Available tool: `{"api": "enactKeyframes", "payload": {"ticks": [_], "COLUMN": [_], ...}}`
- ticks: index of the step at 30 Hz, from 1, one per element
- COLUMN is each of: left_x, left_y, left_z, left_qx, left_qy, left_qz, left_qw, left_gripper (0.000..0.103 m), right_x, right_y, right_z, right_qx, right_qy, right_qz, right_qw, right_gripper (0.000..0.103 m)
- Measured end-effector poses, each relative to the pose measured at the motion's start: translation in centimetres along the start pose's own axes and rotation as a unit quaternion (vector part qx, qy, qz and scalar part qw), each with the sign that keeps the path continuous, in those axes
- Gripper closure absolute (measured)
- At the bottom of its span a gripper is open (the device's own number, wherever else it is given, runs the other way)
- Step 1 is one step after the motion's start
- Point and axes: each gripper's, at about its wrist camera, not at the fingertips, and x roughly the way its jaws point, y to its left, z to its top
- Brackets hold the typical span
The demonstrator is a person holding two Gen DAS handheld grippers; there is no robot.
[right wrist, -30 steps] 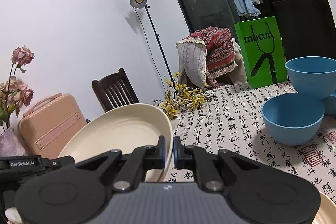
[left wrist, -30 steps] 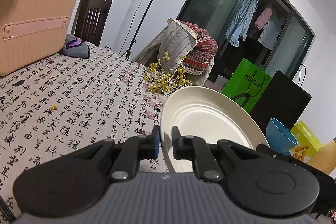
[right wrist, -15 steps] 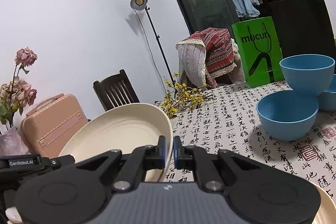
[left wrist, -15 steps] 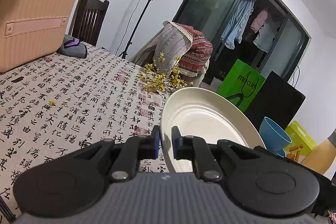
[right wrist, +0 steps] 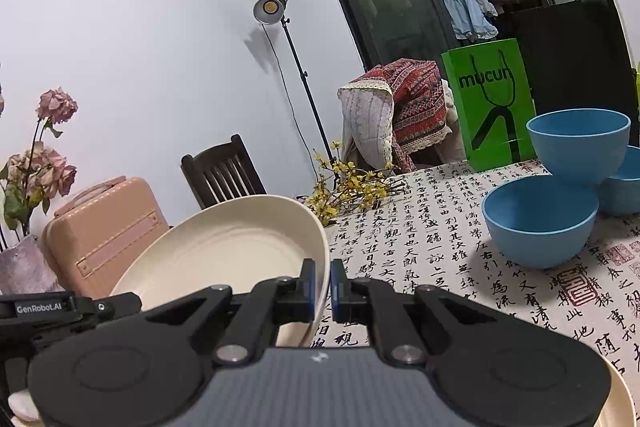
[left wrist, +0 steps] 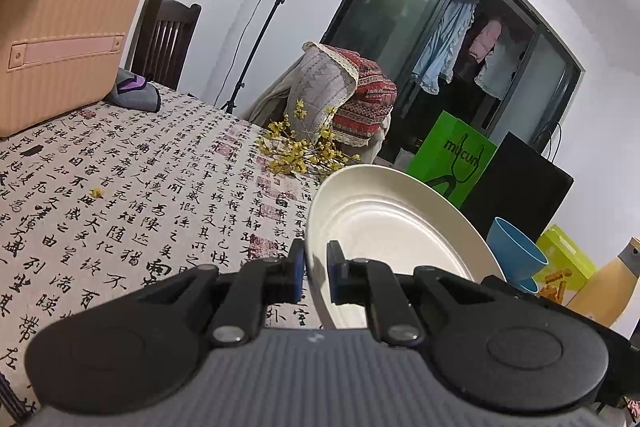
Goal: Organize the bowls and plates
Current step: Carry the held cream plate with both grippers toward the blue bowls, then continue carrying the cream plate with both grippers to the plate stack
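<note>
Tilting cream plate (left wrist: 392,223), concave side up

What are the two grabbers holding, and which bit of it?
Both hold one cream plate by its rim. The left gripper pinches one edge, and the right gripper pinches the opposite edge. The plate is up off the table.

Left gripper (left wrist: 316,269): black linkage arms, two round black discs on its body, grey ribbed housing behind.
Left fingers (left wrist: 297,267): black, faced with blue pads.
Left pivots: silver round screw heads at the arm joints.
Right gripper (right wrist: 322,287): same build, black arms over a grey ribbed body with a small white mark.
Right fingers (right wrist: 339,287): black with blue pads.
Marking: white "GenRobot.AI" lettering on a black part at the left edge of the right wrist view.
</note>
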Motion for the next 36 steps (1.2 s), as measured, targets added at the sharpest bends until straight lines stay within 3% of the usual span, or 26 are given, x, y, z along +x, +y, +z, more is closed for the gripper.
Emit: {"api": "enactKeyframes", "payload": {"ticks": [36], "left_x": [0.1], "left_y": [-2.6], "left_z": [-2.1], "left_qx": [0.015], "left_qy": [0.014], "left_qz": [-0.051], "left_qw": [0.9985], "left_gripper": [0.091], "right_x": [-4.2], "right_y": [-3.7], "right_z": [-1.3], "right_qx": [0.032], "right_qy": [-0.02], "right_qz": [-0.014], "right_qw": [0.999], "right_gripper": [0.095]}}
